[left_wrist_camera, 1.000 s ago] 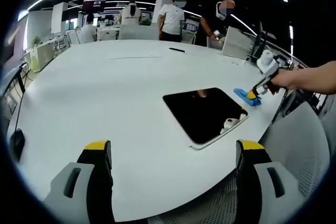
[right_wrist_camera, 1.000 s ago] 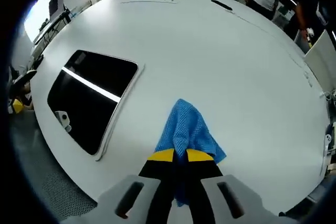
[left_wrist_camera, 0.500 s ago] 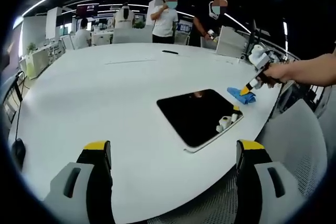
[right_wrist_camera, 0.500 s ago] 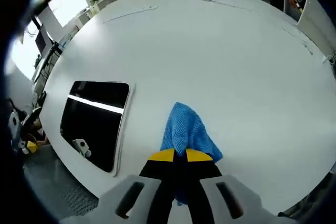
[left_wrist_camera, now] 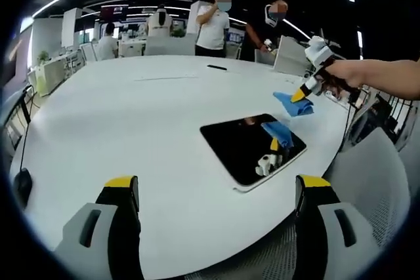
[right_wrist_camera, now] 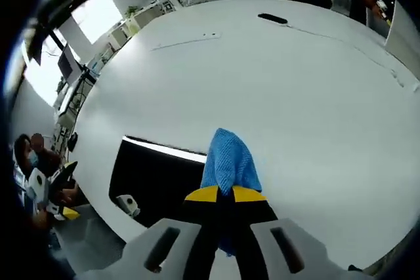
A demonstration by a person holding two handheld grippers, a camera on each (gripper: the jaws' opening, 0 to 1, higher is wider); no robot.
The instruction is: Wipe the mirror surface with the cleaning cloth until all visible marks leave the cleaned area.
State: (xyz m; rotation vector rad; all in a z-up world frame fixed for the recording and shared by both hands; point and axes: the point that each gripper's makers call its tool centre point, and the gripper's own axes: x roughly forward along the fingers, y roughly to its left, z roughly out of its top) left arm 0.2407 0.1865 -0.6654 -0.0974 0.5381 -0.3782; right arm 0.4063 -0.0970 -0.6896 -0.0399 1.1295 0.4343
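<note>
Right gripper fingers pinch the blue cleaning cloth, held clear of the desk to carry it over the mirror just ahead-left. Left gripper fingers wide, idle; mirror between and beyond them.

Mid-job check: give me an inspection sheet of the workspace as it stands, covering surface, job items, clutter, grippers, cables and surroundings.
Surface: large white rounded table, mostly bare.
Job's things: dark rectangular mirror lying flat near the table edge; marks too small to judge. Blue woven cleaning cloth hangs from the right gripper, above the table near the mirror's edge.
Clutter: small dark flat object at the far side.
Grippers: right gripper shut on the cloth; left gripper open, hovering short of the mirror.
Cables: thin line across the table, nature unclear.
Surroundings: open office, people standing beyond the table.
</note>
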